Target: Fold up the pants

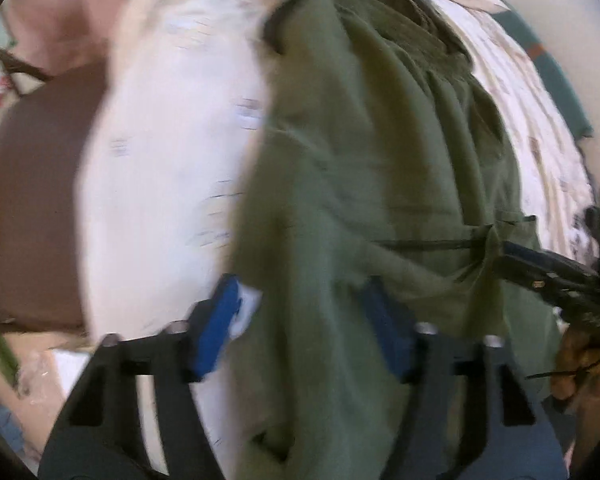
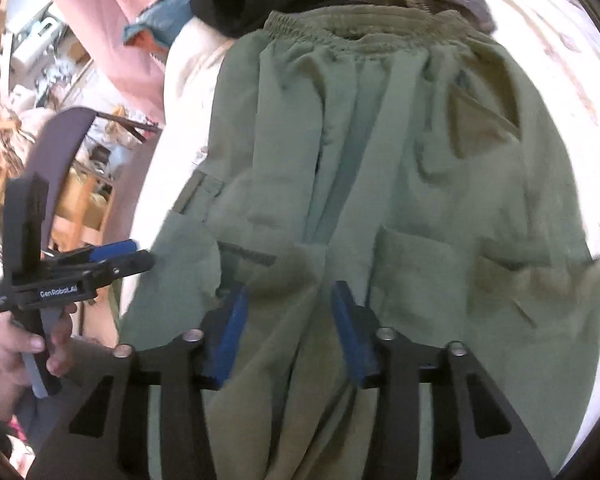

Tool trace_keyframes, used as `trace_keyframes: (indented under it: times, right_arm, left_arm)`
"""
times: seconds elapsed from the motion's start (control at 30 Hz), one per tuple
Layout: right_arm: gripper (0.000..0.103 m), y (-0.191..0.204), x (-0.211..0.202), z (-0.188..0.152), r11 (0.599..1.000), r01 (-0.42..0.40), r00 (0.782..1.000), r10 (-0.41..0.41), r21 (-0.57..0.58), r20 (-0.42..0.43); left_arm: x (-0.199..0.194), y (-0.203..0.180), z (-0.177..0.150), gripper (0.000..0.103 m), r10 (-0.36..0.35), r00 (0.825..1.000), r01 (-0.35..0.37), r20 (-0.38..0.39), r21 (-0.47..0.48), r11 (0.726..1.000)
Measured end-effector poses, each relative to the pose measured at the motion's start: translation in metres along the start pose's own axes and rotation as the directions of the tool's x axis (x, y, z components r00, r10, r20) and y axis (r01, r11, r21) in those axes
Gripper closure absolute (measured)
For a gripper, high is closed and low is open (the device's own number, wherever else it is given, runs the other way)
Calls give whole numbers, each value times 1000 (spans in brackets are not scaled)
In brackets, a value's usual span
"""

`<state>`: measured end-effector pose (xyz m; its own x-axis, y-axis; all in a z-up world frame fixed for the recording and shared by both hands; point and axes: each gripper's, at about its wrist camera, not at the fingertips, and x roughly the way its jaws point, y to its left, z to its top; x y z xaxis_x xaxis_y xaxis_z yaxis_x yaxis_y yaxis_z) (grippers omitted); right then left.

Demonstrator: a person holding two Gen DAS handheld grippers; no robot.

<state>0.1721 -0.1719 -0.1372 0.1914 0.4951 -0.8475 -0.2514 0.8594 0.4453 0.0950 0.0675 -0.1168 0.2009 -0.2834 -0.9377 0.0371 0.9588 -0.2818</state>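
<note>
White bedding (image 2: 572,92) is spread beneath everything and fills the edges of both views. Olive-green pants (image 2: 400,184) are laid across it, filling the centre of the right wrist view, the elastic waistband (image 2: 352,36) at the top centre and the pockets in the lower half. In the blurred left wrist view the pants (image 1: 380,152) take up the centre and right.

The right gripper (image 2: 288,328) is seen at bottom centre, its blue pads partly closed around a raised fold of the green fabric; firm pinching cannot be told.

The left gripper (image 1: 304,320) is seen at bottom centre, jaws partway apart, the pants' edge lying between the pads; contact cannot be told through the blur.
</note>
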Motion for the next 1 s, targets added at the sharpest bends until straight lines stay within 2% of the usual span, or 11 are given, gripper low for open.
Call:
trace_keyframes:
  times: [0.03, 0.07, 0.1, 0.13, 0.17, 0.27, 0.43, 0.6, 0.7, 0.83, 1.0]
  right_arm:
    - [77, 1, 6, 2, 1000, 9, 1000, -9, -2, -6]
    - [95, -2, 7, 2, 1000, 5, 1000, -5, -9, -9]
    - [102, 0, 7, 2, 1000, 8, 1000, -8, -25, -2]
    - [102, 3, 5, 1, 999, 12, 1000, -12, -43, 12]
    - [102, 6, -3, -1, 998, 7, 999, -4, -69, 39]
    - [103, 15, -27, -6, 994, -18, 996, 27, -106, 87]
    - [103, 12, -66, -16, 991, -87, 985, 100, -98, 140]
    - [103, 20, -102, 7, 980, -172, 965, 187, -96, 185]
    - [103, 28, -121, 39, 980, -159, 959, 182, -122, 218]
    - [103, 23, -129, 100, 989, -114, 958, 135, -97, 251]
    - [103, 0, -101, 189, 997, 6, 970, 14, -82, 242]
  left_arm:
    - [7, -2, 4, 52, -6, 1000, 6, -6, 14, 1000]
    - [12, -7, 5, 64, -10, 1000, 10, -6, 34, 999]
    - [14, -11, 6, 88, -2, 1000, 2, -6, 58, 998]
    - [17, -13, 7, 99, 19, 1000, -18, -10, 73, 997]
    - [17, -12, 5, 102, 36, 999, -35, -16, 79, 996]
    - [0, -16, 1, 103, 63, 998, -61, -9, 95, 994]
    - [-63, -17, -14, 103, 13, 997, -23, 82, 126, 992]
    - [-127, -2, 3, 103, -61, 970, 44, 235, 74, 996]
    - [-142, -12, 40, 103, -81, 958, 50, 274, 121, 991]
    - [-147, -25, 98, 103, -46, 946, -9, 320, 167, 986]
    - [-119, -45, 191, 103, 63, 932, -149, 356, 219, 964]
